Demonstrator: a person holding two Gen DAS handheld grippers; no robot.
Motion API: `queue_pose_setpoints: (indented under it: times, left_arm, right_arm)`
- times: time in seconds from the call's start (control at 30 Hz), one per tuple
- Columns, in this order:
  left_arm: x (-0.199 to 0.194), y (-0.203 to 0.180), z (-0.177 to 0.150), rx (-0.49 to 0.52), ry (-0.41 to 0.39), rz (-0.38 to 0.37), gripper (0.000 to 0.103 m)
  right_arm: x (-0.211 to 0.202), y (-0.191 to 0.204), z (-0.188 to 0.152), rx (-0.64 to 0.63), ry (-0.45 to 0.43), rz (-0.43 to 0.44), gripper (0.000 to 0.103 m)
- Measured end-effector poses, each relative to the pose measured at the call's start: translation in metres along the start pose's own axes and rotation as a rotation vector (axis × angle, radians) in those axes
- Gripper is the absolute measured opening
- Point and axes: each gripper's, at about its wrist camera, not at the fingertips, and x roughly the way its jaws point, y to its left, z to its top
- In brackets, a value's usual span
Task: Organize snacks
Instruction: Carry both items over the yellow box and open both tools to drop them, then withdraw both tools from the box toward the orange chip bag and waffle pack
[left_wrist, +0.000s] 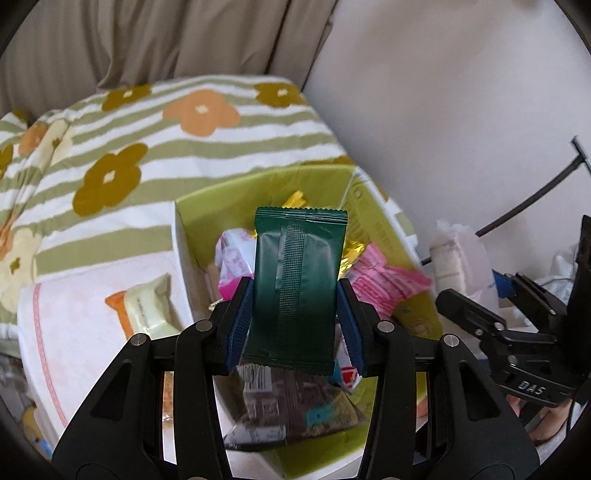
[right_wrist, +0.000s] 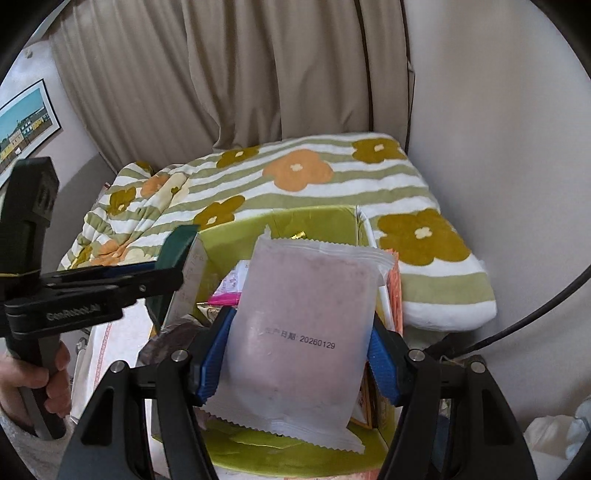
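In the left wrist view my left gripper (left_wrist: 295, 291) is shut on a dark green snack packet (left_wrist: 299, 280), held upright over an open lime-green box (left_wrist: 199, 206) full of snacks. Inside lie pink packets (left_wrist: 384, 284), a gold wrapper (left_wrist: 295, 199) and a brown packet (left_wrist: 291, 410). In the right wrist view my right gripper (right_wrist: 299, 354) is shut on a frosted white packet (right_wrist: 303, 328) with a printed date, above the same green box (right_wrist: 314, 221). The left gripper (right_wrist: 162, 266) with the green packet (right_wrist: 177, 247) shows at the left there, held by a hand (right_wrist: 29, 384).
The box sits by a quilt with green stripes and flowers (left_wrist: 147, 147). A pale yellow packet (left_wrist: 147, 310) lies on a white surface left of the box. Beige curtains (right_wrist: 221, 74) and a white wall (left_wrist: 443, 110) stand behind. A black cable (right_wrist: 535, 310) arcs at right.
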Motion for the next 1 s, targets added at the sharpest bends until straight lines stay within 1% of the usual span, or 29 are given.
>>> queue_pose_setpoints:
  times: [0.07, 0.13, 0.17, 0.2, 0.23, 0.27, 0.5, 0.63, 0.7, 0.73, 0.77, 0.8, 0.83, 1.0]
  left_arm:
    - [0.013, 0.001, 0.004, -0.005, 0.037, 0.018, 0.041]
    - [0.021, 0.002, 0.007, -0.006, 0.058, 0.049, 0.043]
    - [0.023, 0.003, 0.008, 0.0, 0.063, 0.061, 0.055]
    - [0.024, 0.004, 0.009, 0.011, 0.067, 0.076, 0.084]
    - [0.022, 0.005, 0.009, 0.019, 0.06, 0.092, 0.099]
    - [0.018, 0.007, 0.008, 0.019, 0.039, 0.106, 0.103]
    - [-0.004, 0.046, -0.001, -0.084, 0.024, 0.09, 0.103]
    - [-0.017, 0.059, -0.005, -0.098, 0.013, 0.112, 0.103]
    - [-0.023, 0.065, -0.009, -0.107, 0.004, 0.114, 0.103]
    - [-0.025, 0.068, -0.011, -0.115, 0.002, 0.119, 0.103]
    - [-0.028, 0.072, -0.015, -0.125, 0.0, 0.128, 0.103]
    - [-0.03, 0.075, -0.018, -0.133, -0.002, 0.134, 0.103]
    - [-0.033, 0.078, -0.022, -0.143, -0.004, 0.138, 0.103]
    - [-0.049, 0.092, -0.046, -0.188, -0.017, 0.168, 0.103]
  right_arm:
    - [0.007, -0.002, 0.001, 0.002, 0.013, 0.012, 0.063]
    - [0.013, -0.004, 0.003, 0.006, 0.019, 0.019, 0.063]
    - [0.015, -0.005, 0.004, 0.009, 0.021, 0.022, 0.063]
    - [0.017, -0.004, 0.004, 0.014, 0.023, 0.024, 0.063]
    - [0.018, -0.006, 0.005, 0.019, 0.024, 0.025, 0.063]
    - [0.019, -0.007, 0.005, 0.023, 0.027, 0.027, 0.063]
    - [0.027, 0.002, 0.01, 0.009, 0.041, 0.059, 0.063]
    - [0.039, 0.012, 0.011, 0.004, 0.078, 0.076, 0.063]
    - [0.045, 0.016, 0.01, 0.0, 0.101, 0.084, 0.066]
    - [0.043, 0.018, 0.009, -0.008, 0.085, 0.087, 0.077]
    - [0.04, 0.019, 0.009, -0.014, 0.066, 0.088, 0.093]
    - [0.035, 0.02, 0.007, -0.021, 0.045, 0.09, 0.098]
    - [0.033, 0.019, 0.005, -0.024, 0.038, 0.092, 0.1]
    - [0.031, 0.014, -0.004, -0.01, 0.051, 0.098, 0.1]
